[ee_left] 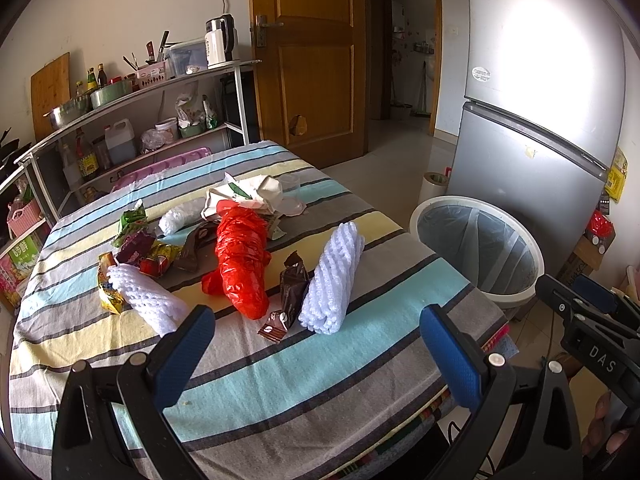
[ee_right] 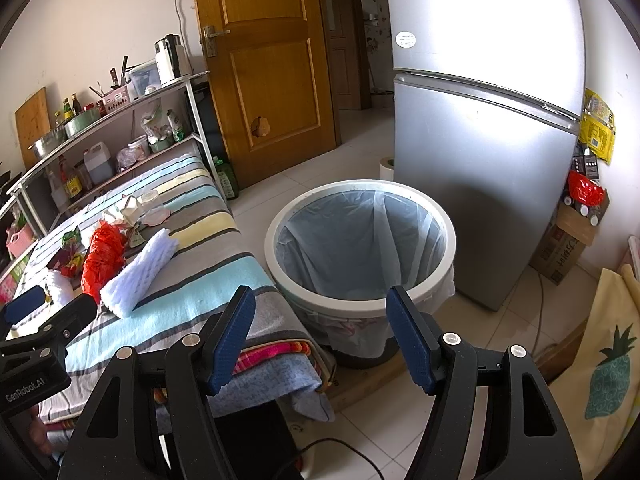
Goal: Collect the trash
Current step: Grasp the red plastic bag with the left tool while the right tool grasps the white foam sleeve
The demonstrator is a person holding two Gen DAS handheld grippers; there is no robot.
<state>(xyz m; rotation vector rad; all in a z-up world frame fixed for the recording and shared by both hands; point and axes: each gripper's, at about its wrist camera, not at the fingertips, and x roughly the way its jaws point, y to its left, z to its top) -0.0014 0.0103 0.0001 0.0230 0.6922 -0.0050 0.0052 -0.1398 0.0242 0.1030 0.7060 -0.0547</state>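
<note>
Our left tongs (ee_left: 316, 354) and right tongs (ee_right: 320, 336) both stand apart, blue ribbed pads empty, so we judge collecting has hardly begun. Just past the left tongs, on the striped cloth of the table (ee_left: 280, 392), all the trash lies waiting: two white foam nets (ee_left: 332, 276), soft and ridged, a creased brown wrapper (ee_left: 290, 288), a crinkly red bag (ee_left: 240, 258), glossy snack packets (ee_left: 140, 248), then crumpled paper (ee_left: 248, 192). Beside the table the round white bin (ee_right: 360, 240), lined with thin film, looks empty.

Left tongs (ee_left: 316, 336), right tongs (ee_right: 320, 316): agape, empty
</note>
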